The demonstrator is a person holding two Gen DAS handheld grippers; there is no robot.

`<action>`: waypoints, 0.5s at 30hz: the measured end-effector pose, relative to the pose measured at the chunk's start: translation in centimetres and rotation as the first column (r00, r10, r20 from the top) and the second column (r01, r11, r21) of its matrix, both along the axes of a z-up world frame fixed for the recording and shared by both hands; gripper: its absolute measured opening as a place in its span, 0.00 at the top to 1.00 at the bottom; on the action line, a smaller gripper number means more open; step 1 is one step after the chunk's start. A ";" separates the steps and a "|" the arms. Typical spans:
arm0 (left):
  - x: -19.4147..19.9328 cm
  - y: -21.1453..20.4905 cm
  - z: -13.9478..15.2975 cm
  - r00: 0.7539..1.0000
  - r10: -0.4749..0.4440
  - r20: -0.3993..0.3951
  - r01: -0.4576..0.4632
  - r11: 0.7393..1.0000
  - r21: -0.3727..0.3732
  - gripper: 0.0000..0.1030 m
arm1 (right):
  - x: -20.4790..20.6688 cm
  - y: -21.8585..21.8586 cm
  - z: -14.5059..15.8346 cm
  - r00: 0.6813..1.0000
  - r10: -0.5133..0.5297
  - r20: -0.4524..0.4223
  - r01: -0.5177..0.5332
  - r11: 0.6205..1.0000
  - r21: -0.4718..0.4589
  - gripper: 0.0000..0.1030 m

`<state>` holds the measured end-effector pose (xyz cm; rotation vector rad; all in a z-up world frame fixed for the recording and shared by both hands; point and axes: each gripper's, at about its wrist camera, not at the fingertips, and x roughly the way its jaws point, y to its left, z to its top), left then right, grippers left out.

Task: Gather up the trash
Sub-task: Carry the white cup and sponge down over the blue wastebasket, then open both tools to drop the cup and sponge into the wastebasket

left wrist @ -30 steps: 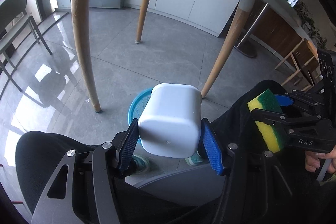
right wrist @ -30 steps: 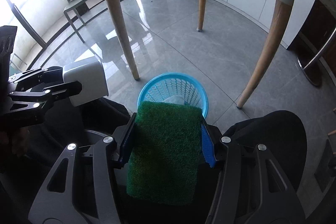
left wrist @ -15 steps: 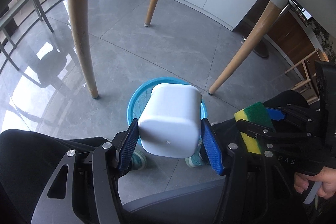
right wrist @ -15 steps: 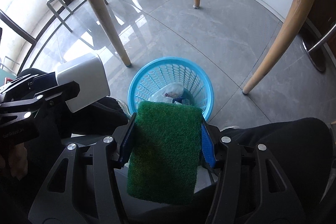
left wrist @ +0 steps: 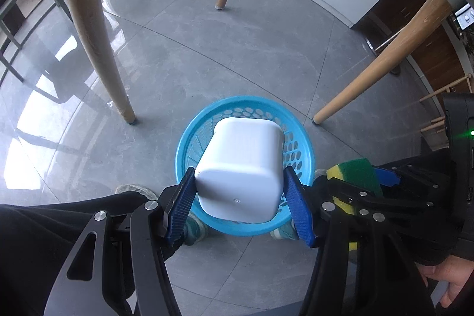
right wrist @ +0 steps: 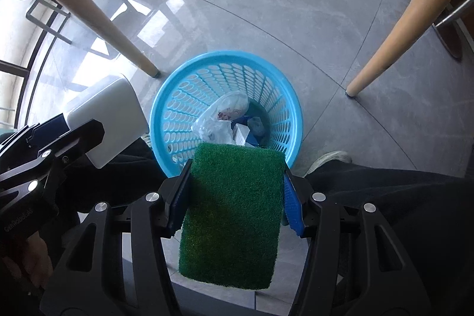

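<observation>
— What did the fingers have hold of?

— The left gripper [left wrist: 240, 206] was clamped on a white tub [left wrist: 240, 168], its blue pads [left wrist: 181, 209] pressed to either side. The right gripper [right wrist: 234, 197] was closed flat on a green sponge [right wrist: 234, 212].

— And where was the trash meant to go?

— Into the blue basket [right wrist: 291, 96] on the floor, between the person's shoes. In the left view the tub hung roughly over the basket's opening; in the right view the sponge's far edge overlapped the near rim. A clear plastic bag [right wrist: 216, 123] and some scraps lay inside.

— How would you have done the drop well?

— I'd have carried each piece further over the middle before letting the fingers part, the sponge especially, since it looked likely to catch the rim. One at a time, so the two grippers stayed clear of each other.

— The room?

— Glossy grey floor tiles [left wrist: 251, 49], wooden table legs [left wrist: 94, 28] standing around the basket, pale cabinets beyond.
</observation>
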<state>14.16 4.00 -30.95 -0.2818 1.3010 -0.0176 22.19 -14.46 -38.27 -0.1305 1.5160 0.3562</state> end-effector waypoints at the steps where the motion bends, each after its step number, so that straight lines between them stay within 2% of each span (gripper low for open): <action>1: 0.3 0.0 -0.6 1.000 0.000 -0.015 -0.001 1.000 -0.002 0.43 | 0.3 0.1 -0.8 1.000 -0.005 -0.012 0.005 1.000 -0.002 0.50; 8: 1.7 0.3 -3.3 0.997 0.005 -0.080 -0.006 1.000 -0.001 0.43 | 1.9 0.3 -4.3 0.997 -0.033 -0.063 0.033 0.999 0.007 0.50; 15: 2.5 0.7 -4.5 0.995 0.017 -0.101 -0.019 1.000 -0.016 0.43 | 2.5 0.2 -5.0 0.996 -0.050 -0.073 0.052 0.999 0.014 0.48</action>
